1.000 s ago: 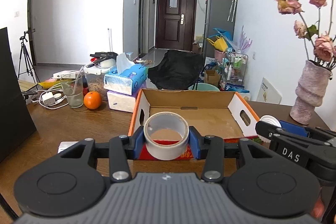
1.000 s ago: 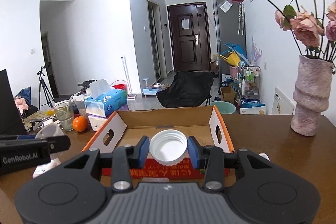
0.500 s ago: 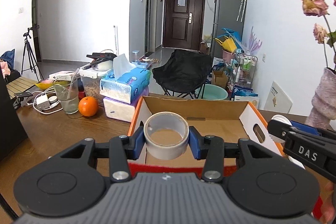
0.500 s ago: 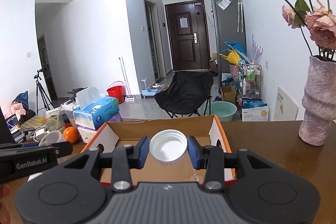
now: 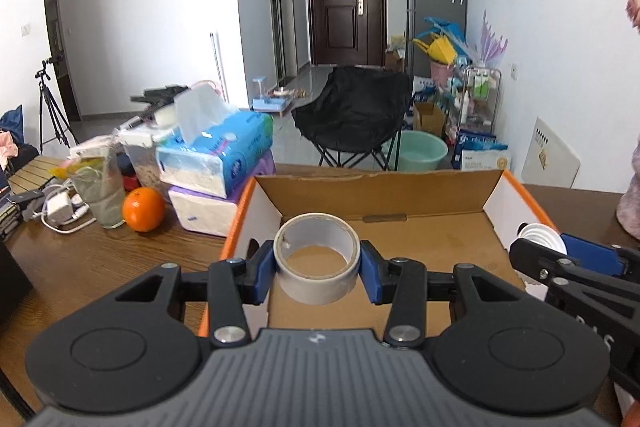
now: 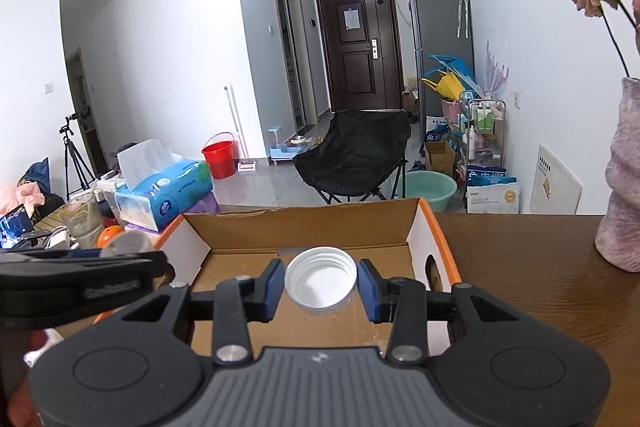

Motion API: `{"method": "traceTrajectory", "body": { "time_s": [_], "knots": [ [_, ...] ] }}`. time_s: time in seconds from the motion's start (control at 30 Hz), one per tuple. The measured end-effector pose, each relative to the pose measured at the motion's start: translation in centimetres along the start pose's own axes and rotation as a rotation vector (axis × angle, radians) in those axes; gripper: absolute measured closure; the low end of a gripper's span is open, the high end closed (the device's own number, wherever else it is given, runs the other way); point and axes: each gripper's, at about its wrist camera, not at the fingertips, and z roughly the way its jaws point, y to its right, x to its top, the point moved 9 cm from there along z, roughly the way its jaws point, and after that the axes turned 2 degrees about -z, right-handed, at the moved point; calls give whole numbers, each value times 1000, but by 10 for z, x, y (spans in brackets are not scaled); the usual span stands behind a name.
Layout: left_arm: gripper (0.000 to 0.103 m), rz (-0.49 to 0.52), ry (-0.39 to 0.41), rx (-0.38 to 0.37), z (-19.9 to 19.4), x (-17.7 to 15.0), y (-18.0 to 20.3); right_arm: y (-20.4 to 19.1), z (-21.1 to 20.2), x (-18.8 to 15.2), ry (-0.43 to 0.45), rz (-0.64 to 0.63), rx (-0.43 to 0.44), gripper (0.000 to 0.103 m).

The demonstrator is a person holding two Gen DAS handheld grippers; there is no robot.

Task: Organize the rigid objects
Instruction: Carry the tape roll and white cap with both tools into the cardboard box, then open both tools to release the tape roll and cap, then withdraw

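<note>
My left gripper (image 5: 318, 269) is shut on a grey roll of tape (image 5: 317, 259), held over the near left part of an open cardboard box (image 5: 400, 187) with orange outer walls. My right gripper (image 6: 321, 285) is shut on a white screw lid (image 6: 321, 282), open side up, over the same box (image 6: 304, 217). In the left wrist view the right gripper (image 5: 560, 259) shows at the right with the lid (image 5: 540, 237). In the right wrist view the left gripper's black body (image 6: 80, 275) shows at the left, the tape (image 6: 124, 243) blurred behind it.
On the brown table (image 5: 100, 259) left of the box stand an orange (image 5: 143, 209), a glass (image 5: 100, 195), stacked tissue packs (image 5: 216, 155) and a charger with cable (image 5: 60, 207). A pink vase (image 6: 622, 187) with dried roses stands right. A black folding chair (image 5: 352, 115) is beyond the table.
Both grippers have moved forward and a little down, from in front of the box's near wall to over its inside. The tape and the lid stay gripped.
</note>
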Motion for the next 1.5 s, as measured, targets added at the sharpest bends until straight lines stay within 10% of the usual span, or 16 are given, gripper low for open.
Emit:
{"method": "traceTrajectory", "body": {
  "time_s": [0.73,0.87,1.03,1.5],
  "knots": [
    [57,-4,-76,54,54,-27,-5,2,64,-33,-57,-20,-42,64],
    [24,-16,-47,70,46,-23,-10,6,61,-30,-58,-16,-65,17],
    [0,-44,9,99,33,-12,-21,14,52,-23,-43,27,-76,0],
    [0,-92,38,85,5,-7,-45,16,13,-7,27,47,-61,0]
  ]
}}
